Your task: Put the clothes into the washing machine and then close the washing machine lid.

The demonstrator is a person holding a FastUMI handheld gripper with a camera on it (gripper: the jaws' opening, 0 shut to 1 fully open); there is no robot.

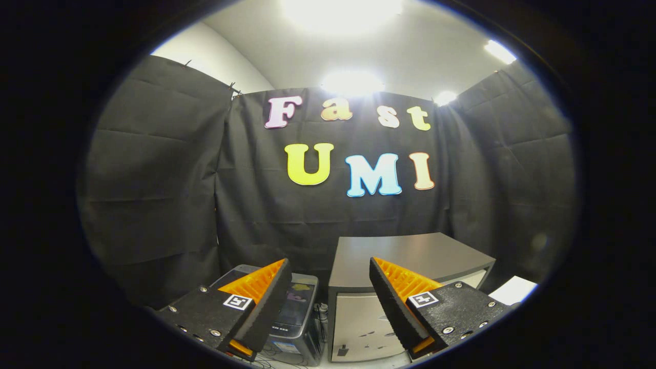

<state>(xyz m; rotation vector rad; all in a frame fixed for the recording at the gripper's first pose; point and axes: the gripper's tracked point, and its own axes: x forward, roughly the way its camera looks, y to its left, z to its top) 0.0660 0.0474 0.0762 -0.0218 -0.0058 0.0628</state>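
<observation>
Jaws: gripper spread wide, holding nothing.
Ahead, lower: washing machine, lid down.
Beside it: grey cabinet.

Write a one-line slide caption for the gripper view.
Open gripper held empty above a small washing machine and a grey cabinet in a black-curtained booth.
</observation>
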